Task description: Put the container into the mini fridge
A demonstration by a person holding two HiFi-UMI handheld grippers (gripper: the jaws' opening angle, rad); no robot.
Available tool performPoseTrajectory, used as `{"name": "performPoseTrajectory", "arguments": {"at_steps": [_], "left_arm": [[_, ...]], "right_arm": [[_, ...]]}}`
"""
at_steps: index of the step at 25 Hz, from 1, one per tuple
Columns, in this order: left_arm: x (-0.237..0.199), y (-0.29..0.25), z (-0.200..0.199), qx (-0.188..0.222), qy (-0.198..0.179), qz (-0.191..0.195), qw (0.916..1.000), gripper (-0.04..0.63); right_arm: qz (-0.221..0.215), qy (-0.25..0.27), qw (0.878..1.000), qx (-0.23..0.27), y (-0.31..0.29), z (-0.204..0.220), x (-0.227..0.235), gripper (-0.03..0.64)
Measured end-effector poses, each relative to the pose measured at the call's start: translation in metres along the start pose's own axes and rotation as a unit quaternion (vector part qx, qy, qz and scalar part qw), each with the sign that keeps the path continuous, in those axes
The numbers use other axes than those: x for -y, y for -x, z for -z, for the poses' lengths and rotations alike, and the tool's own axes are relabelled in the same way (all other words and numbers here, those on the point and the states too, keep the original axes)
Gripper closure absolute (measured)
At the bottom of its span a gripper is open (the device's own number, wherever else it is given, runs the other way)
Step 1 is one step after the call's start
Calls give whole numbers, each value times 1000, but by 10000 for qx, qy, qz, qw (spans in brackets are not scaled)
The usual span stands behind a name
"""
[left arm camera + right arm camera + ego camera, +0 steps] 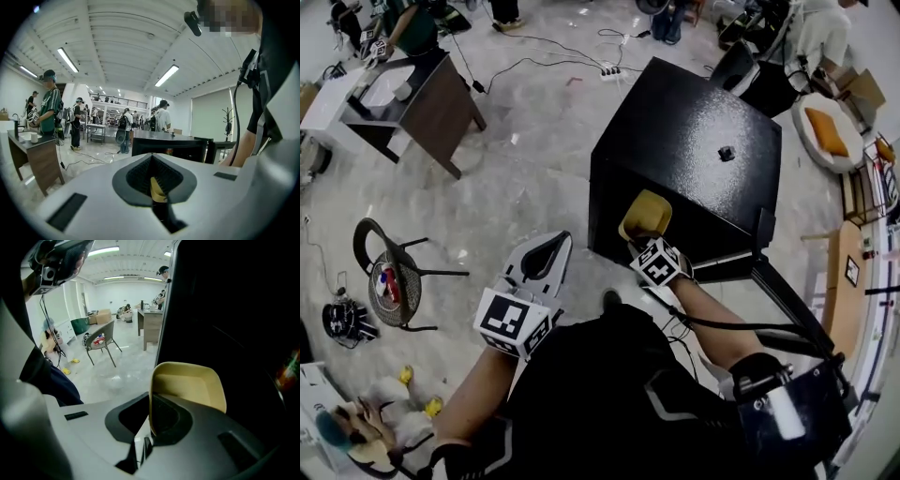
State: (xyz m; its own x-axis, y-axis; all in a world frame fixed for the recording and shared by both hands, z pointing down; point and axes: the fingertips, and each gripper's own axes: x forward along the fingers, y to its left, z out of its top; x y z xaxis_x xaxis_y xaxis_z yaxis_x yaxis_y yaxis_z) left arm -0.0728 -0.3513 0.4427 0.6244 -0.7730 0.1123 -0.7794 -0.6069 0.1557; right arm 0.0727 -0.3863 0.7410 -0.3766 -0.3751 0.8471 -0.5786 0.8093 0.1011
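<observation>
The mini fridge (694, 141) is a black box on the floor, its door (783, 305) swung open to the right in the head view. My right gripper (643, 234) is shut on the rim of a pale yellow container (645, 214) and holds it at the fridge's open front. In the right gripper view the container (190, 383) stands up out of the right gripper (151, 404) against the dark fridge interior (225, 319). My left gripper (553, 246) hangs left of the fridge with its jaws together, away from the container; in its own view the left gripper (152, 157) points level at the fridge (168, 145).
A brown desk (441, 103) stands at the far left, and a chair (394, 281) with items on its seat is nearer. Cables and a power strip (609, 70) lie behind the fridge. A small object (727, 153) sits on the fridge top. Something orange-red (288, 369) shows inside.
</observation>
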Motion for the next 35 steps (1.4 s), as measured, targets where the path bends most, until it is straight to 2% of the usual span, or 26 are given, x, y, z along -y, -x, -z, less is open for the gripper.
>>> {"name": "performPoseTrajectory", "arguments": {"at_steps": [4, 18, 35], "left_arm": [[-5, 2, -2, -40, 27, -244, 9997, 588], [-17, 8, 1, -162, 56, -591, 9981, 588], [-28, 16, 2, -253, 97, -940, 9952, 586]], "right_arm": [[-48, -21, 9999, -153, -13, 9, 5, 592], [-96, 36, 9988, -483, -57, 27, 28, 592], [-29, 191, 9967, -792, -70, 31, 44, 592]]}}
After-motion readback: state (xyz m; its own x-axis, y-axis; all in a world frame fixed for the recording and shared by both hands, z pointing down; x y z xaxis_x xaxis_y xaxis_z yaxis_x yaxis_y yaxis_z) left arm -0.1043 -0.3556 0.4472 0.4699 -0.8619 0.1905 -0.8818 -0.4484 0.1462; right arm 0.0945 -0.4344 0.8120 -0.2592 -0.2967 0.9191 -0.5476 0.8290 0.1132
